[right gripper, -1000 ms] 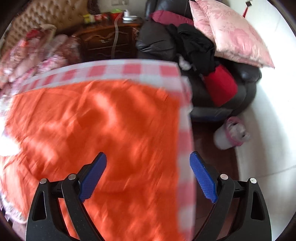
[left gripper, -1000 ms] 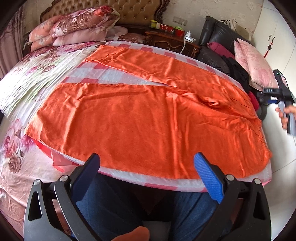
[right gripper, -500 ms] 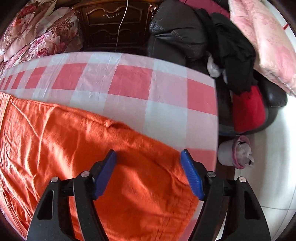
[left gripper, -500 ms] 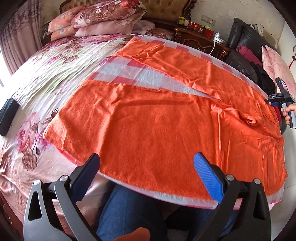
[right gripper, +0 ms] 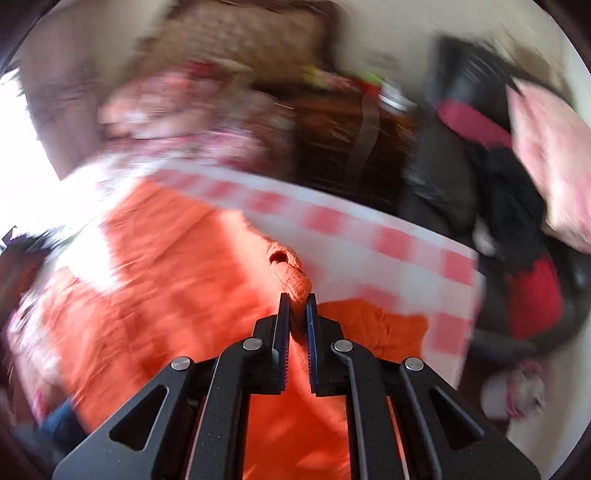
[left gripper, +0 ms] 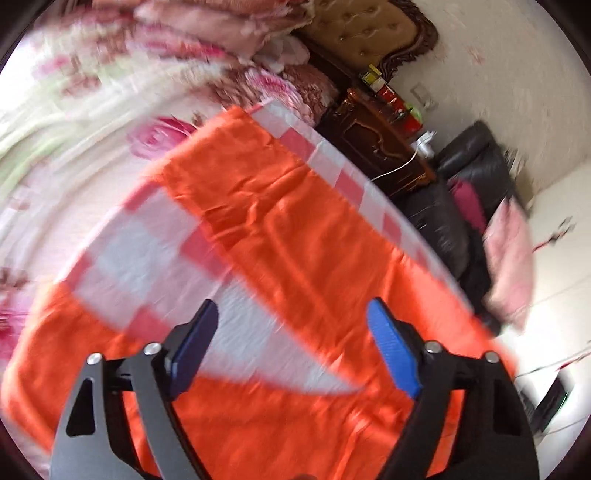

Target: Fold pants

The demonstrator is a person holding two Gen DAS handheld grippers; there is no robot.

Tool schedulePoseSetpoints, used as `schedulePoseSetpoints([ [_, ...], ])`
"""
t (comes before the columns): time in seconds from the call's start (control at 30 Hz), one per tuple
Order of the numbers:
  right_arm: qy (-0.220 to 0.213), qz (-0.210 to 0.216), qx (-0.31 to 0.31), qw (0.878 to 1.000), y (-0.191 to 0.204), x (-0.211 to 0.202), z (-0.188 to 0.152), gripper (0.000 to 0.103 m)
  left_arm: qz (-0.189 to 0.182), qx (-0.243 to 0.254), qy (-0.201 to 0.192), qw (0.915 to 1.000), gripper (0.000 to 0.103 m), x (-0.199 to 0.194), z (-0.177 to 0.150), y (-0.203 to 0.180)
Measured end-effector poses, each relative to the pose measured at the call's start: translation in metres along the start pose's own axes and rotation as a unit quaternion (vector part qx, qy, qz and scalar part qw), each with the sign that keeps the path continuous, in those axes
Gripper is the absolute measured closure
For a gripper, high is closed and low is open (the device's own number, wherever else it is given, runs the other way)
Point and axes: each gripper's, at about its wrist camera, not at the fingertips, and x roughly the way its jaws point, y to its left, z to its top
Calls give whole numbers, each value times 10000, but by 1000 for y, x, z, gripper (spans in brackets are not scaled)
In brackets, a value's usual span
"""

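Orange pants point(left gripper: 280, 236) lie spread on a red-and-white checked cloth point(left gripper: 147, 258) on the bed, their two legs parted in a V. My left gripper point(left gripper: 291, 347) is open and empty, above the crotch of the pants between the legs. My right gripper point(right gripper: 295, 306) is shut on a bunched edge of the orange pants point(right gripper: 291, 277) and lifts it off the checked cloth point(right gripper: 388, 266). Both views are blurred by motion.
Floral bedding point(left gripper: 92, 122) and pillows point(left gripper: 207, 29) lie at the far left. A dark wooden nightstand point(left gripper: 373, 147) and a black sofa point(left gripper: 469, 177) piled with clothes and a pink pillow point(left gripper: 509, 258) stand past the bed's right edge.
My right gripper has closed on the pants' edge and raised it. My left gripper has moved forward over the pants, still open.
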Motion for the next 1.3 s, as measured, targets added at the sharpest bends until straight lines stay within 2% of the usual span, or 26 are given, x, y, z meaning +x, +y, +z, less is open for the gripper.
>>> schedulePoseSetpoints([
  [0.07,-185,503,-236,9983,34,-27,-30,95,-285,-255,139,9992,30,29,29,2],
  [0.13,-233,1094,-239,9934,58,-50,-66,95,-414,-445,271,9978,30,55,47,4],
  [0.23,-3,1221,12,9925,69,-52,-104,95,-424,-832,542,9942,41,96,66,10],
  [0.3,44,1286,198,9915,75,-54,-121,95,-364,-968,588,9929,48,110,71,11],
  [0.33,39,1320,288,9908,76,-53,-128,95,-362,-999,597,9925,54,116,74,11],
  [0.37,29,1347,361,9902,76,-51,-133,95,-303,-982,588,9930,68,118,76,12],
  [0.4,13,1338,460,9899,74,-49,-138,95,-156,-988,563,9934,82,120,78,13],
  [0.5,49,1251,887,9882,77,-37,-151,95,-323,-1026,474,9931,87,112,78,20],
  [0.57,55,1105,971,9891,87,-34,-155,95,-242,-934,412,9945,100,102,78,25],
  [0.67,-38,1057,1265,9863,80,-29,-156,95,-187,-942,387,9946,101,91,81,27],
  [0.87,-465,967,2153,9706,28,-47,-141,95,-402,-790,193,9959,101,48,79,16],
  [0.97,-630,901,2073,9721,25,-63,-137,95,-498,-602,140,9968,101,14,64,12],
  [1.07,-678,764,2054,9733,23,-77,-145,95,-637,-341,39,9974,101,-32,25,17],
  [1.17,-539,731,2181,9717,20,-83,-169,95,-627,-311,-42,9975,101,-71,-37,41],
  [1.2,-468,691,2237,9711,20,-82,-178,95,-542,-417,4,9977,101,-80,-69,59],
  [1.3,-72,669,2543,9648,18,-72,-214,94,-343,-775,270,9960,101,-79,-130,103],
])
